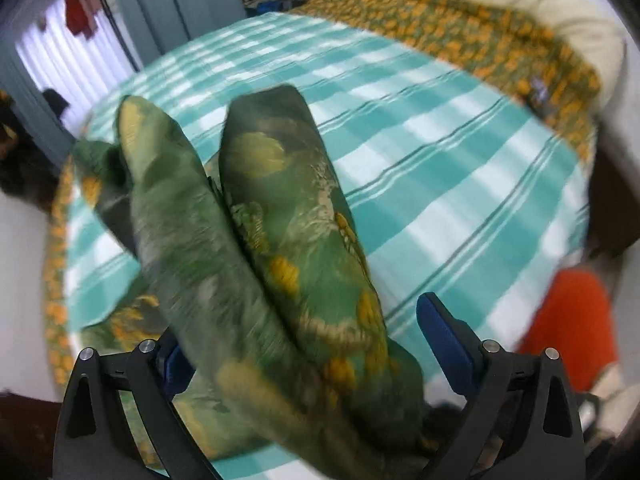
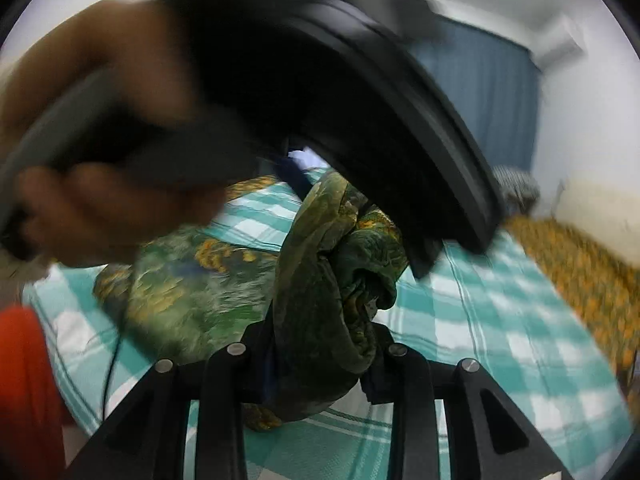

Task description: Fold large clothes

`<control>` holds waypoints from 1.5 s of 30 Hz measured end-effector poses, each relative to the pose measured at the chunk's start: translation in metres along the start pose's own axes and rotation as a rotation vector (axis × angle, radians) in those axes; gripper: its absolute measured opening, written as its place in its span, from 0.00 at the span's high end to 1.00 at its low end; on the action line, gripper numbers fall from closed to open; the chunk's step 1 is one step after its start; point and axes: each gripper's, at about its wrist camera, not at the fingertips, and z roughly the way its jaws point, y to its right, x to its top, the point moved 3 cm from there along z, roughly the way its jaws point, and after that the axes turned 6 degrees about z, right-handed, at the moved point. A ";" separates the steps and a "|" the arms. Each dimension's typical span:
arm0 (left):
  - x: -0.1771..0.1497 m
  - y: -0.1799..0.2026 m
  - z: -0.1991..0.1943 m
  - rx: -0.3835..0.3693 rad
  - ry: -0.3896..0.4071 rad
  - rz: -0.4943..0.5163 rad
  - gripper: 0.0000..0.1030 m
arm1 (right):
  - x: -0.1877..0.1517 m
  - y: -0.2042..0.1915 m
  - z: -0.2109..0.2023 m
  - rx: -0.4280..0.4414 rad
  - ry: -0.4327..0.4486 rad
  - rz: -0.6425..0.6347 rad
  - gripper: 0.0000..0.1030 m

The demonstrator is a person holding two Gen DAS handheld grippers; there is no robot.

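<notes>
Left gripper (image 1: 316, 344): fingers spread wide; green floral cloth (image 1: 256, 240) lies draped between & over them, not pinched. Likely a support/guide role while the other side carries the grip.
Cloth: bunched in two long rolls, lifted off the bed (image 1: 460, 168); tail still rests on the check sheet (image 1: 420, 128) near the bed's near-left edge. Held up prob. to shake out & find an edge before folding.
Right gripper (image 2: 320, 356): fingers narrow, clamped on a thick gather of the cloth; carries the weight.
Left hand (image 2: 100, 184): seen from right wrist cam, wrapped round the left tool handle, blurred.
Progress: early, no flat fold yet.
Writing/brands: none readable; frames blurred.
</notes>
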 end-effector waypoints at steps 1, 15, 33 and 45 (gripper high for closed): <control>-0.004 -0.002 0.003 0.027 -0.004 0.000 0.17 | -0.001 -0.005 -0.002 0.011 0.002 -0.012 0.69; -0.040 -0.102 -0.004 -0.043 0.011 -0.181 0.69 | -0.009 0.007 -0.008 0.144 0.000 0.117 0.41; -0.190 -0.253 0.043 -0.139 -0.004 -0.584 0.67 | 0.017 -0.003 0.100 0.310 -0.278 0.278 0.55; -0.253 -0.274 0.097 -0.223 -0.001 -0.674 0.56 | -0.035 -0.072 0.215 0.390 -0.607 0.229 0.57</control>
